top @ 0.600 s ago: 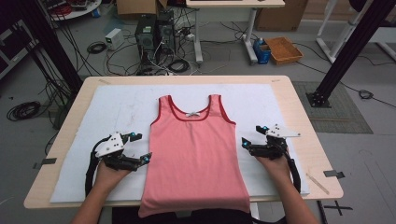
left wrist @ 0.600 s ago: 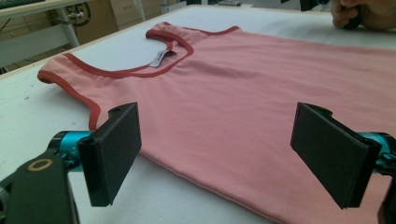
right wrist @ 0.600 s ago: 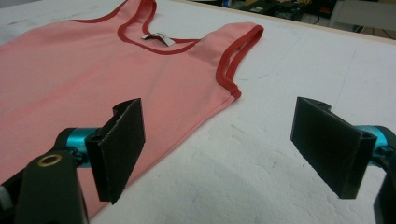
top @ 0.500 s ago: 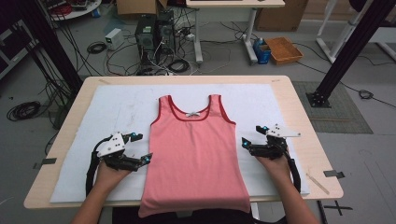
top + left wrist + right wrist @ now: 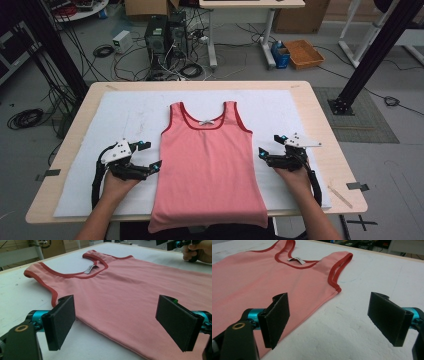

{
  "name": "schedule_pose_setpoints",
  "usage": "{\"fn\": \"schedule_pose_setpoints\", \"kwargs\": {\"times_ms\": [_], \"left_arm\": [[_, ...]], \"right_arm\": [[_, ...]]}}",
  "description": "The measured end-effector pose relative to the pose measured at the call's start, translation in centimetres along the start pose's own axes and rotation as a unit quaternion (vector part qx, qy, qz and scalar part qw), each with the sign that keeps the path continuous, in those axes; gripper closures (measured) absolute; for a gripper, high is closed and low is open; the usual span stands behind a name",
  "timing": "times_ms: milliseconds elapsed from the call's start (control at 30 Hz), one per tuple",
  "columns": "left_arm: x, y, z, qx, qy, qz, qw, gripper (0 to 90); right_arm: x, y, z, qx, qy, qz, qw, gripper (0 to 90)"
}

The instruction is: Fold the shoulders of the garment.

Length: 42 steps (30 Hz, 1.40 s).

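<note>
Both tongs are released: left tongs (image 5: 155, 165) and right tongs (image 5: 262, 153) flank the pink top (image 5: 207, 165) mid-frame. Pinch each side seam cleanly, single layer avoided, on the worktop (image 5: 320, 125).

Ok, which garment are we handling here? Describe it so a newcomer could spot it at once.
On the wooden table lies a white mat; flat in its middle is the tank top, between the two open grippers. It is salmon pink with darker red trim at neck and armholes, hem toward the person.
</note>
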State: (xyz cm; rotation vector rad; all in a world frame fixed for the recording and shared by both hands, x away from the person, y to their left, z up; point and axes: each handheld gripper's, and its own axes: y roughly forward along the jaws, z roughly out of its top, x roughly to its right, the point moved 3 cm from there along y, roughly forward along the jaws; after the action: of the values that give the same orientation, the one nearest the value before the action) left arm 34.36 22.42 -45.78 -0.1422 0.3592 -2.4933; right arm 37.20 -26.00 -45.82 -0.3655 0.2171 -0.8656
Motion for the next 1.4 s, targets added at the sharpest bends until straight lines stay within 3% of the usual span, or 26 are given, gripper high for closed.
{"fn": "schedule_pose_setpoints", "kwargs": {"times_ms": [167,233,267,333,567,700,933,1133,1233,1367,1400], "left_arm": [[-0.2,-0.1,0.0,0.003,-0.012,0.007,0.9999,16.3],[-0.6,-0.2,0.0,0.008,-0.034,0.025,0.9991,16.3],[-0.6,-0.2,0.0,0.008,-0.034,0.025,0.9991,16.3],[-0.9,-0.3,0.0,0.017,-0.053,0.029,0.998,16.3],[-0.8,-0.3,0.0,0.02,-0.06,0.027,0.9976,16.3],[-0.7,-0.3,0.1,0.017,-0.053,0.028,0.998,16.3],[-0.6,-0.2,0.0,0.015,-0.048,0.026,0.9984,16.3],[-0.7,-0.2,0.0,0.014,-0.052,0.027,0.9982,16.3],[-0.7,-0.2,0.0,0.013,-0.052,0.027,0.9982,16.3],[-0.8,-0.2,0.0,0.014,-0.056,0.027,0.998,16.3],[-0.8,-0.2,0.0,0.014,-0.056,0.027,0.998,16.3]], "right_arm": [[-0.6,-0.1,0.8,0.008,-0.008,0.007,0.9999,17.4],[-0.8,0.0,1.2,0.005,-0.012,0.009,0.9999,17.4],[-1.0,0.0,1.5,0.006,-0.015,0.011,0.9998,17.4],[-1.2,0.1,2.1,0.008,-0.021,0.013,0.9997,17.4],[-0.7,1.1,4.2,0.0,-0.009,0.011,0.9999,17.4],[0.2,2.9,6.0,-0.019,0.005,0.008,0.9998,17.4],[1.7,4.6,8.2,-0.029,0.021,-0.002,0.9994,17.4],[2.3,7.0,10.1,-0.058,0.015,-0.013,0.9981,17.4],[2.6,8.7,10.8,-0.075,0.02,-0.016,0.9968,17.4],[2.6,11.4,11.6,-0.106,0.01,-0.023,0.9941,17.4],[2.6,11.4,11.6,-0.106,0.01,-0.023,0.9941,17.4]]}}
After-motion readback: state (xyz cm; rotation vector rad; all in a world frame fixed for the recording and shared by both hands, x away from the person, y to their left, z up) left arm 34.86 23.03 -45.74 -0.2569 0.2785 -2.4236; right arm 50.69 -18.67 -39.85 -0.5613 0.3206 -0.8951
